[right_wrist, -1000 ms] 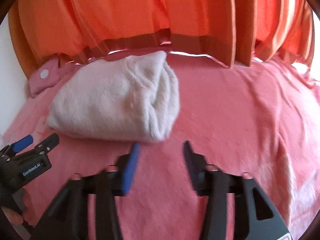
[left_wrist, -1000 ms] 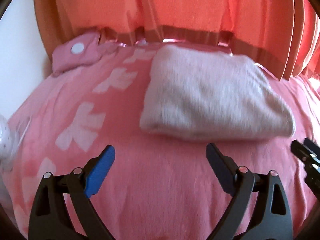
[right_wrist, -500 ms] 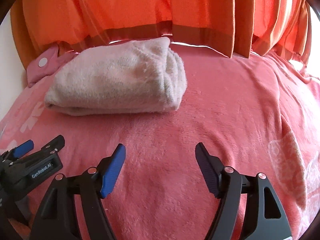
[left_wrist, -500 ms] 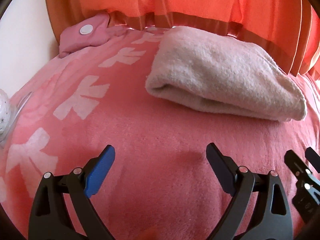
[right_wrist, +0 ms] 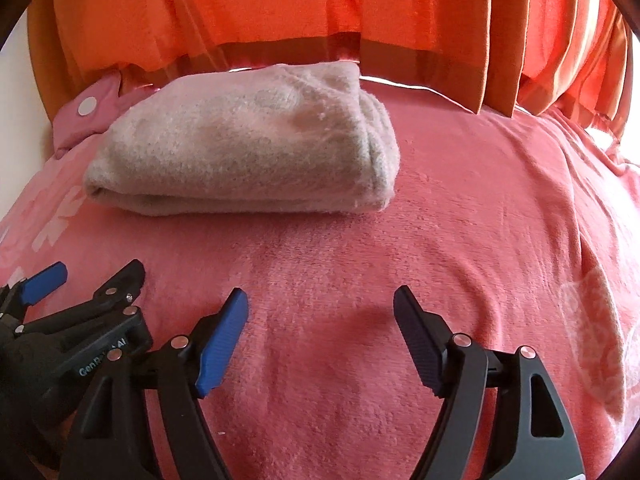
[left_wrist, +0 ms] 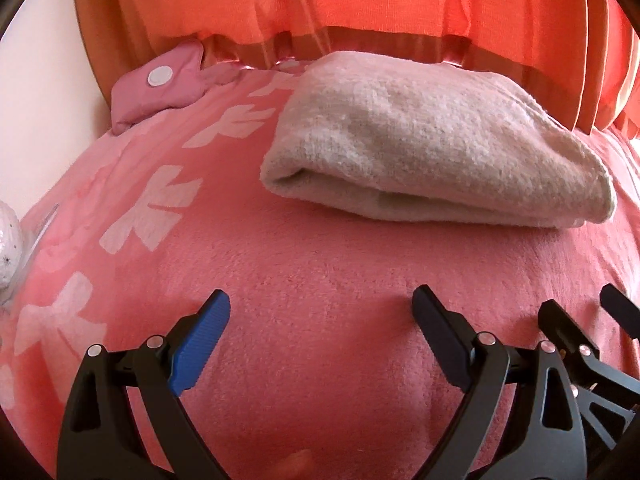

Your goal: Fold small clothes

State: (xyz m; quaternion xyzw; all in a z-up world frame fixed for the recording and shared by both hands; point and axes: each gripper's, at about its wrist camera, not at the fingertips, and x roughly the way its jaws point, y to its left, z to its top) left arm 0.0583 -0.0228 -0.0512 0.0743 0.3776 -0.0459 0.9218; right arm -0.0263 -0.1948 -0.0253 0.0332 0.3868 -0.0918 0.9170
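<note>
A folded cream fleece garment (left_wrist: pixel 432 144) lies on the pink blanket (left_wrist: pixel 320 280), near the far edge; it also shows in the right wrist view (right_wrist: pixel 248 152). My left gripper (left_wrist: pixel 320 308) is open and empty, low over the blanket, short of the garment. My right gripper (right_wrist: pixel 320 306) is open and empty, beside the left one, also short of the garment. The left gripper shows in the right wrist view (right_wrist: pixel 100 280), and the right gripper's fingers (left_wrist: pixel 560 320) show at the right of the left wrist view.
Orange curtains (right_wrist: pixel 320 12) hang behind the bed. A pink pillow corner with a white dot (left_wrist: pixel 160 80) lies at the far left. A white speckled object (left_wrist: pixel 8 244) sits at the left edge. The blanket (right_wrist: pixel 480 220) stretches to the right.
Both grippers have pulled back from the folded garment and dropped lower. The right gripper has opened wider. The garment has stayed in place.
</note>
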